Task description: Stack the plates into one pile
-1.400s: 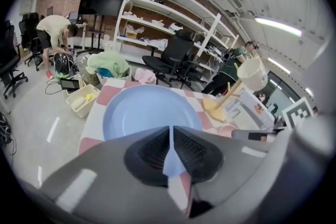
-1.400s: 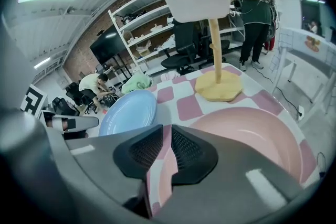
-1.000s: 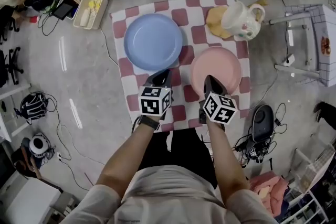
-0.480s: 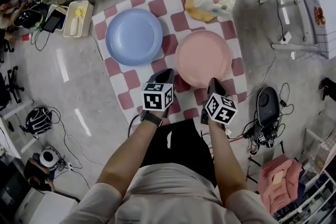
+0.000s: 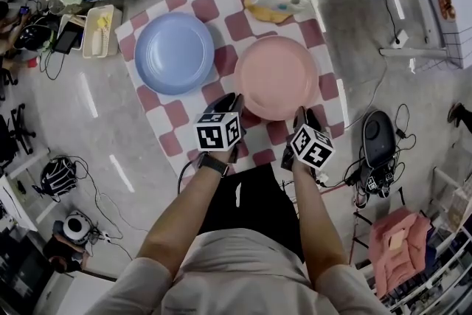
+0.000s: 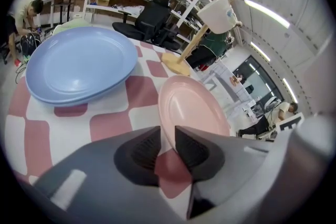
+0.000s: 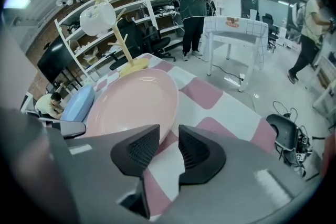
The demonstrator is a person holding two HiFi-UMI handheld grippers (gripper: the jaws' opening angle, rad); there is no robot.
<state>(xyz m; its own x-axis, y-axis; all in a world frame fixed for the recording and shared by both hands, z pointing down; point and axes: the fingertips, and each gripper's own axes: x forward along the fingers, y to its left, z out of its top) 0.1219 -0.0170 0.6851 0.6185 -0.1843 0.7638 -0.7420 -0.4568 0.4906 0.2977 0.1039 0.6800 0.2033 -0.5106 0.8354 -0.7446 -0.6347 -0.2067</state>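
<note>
Flanking the pink plate [image 5: 276,77] at its near rim, both grippers are set for pickup. Left gripper [image 5: 229,99]: fingers spread, nothing pinched. Right gripper [image 5: 303,114]: fingers just opened, rim at the gap, not gripped. Blue plate [image 5: 175,53] sits beside it on the tabletop [image 5: 181,114]. Next, prob.: rim to be pinched, then plate lifted level onto blue.

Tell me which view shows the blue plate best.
Head view: the blue plate shows whole from above. The left gripper view shows it slanted, close; the right gripper view catches only a sliver behind the pink plate.
</note>
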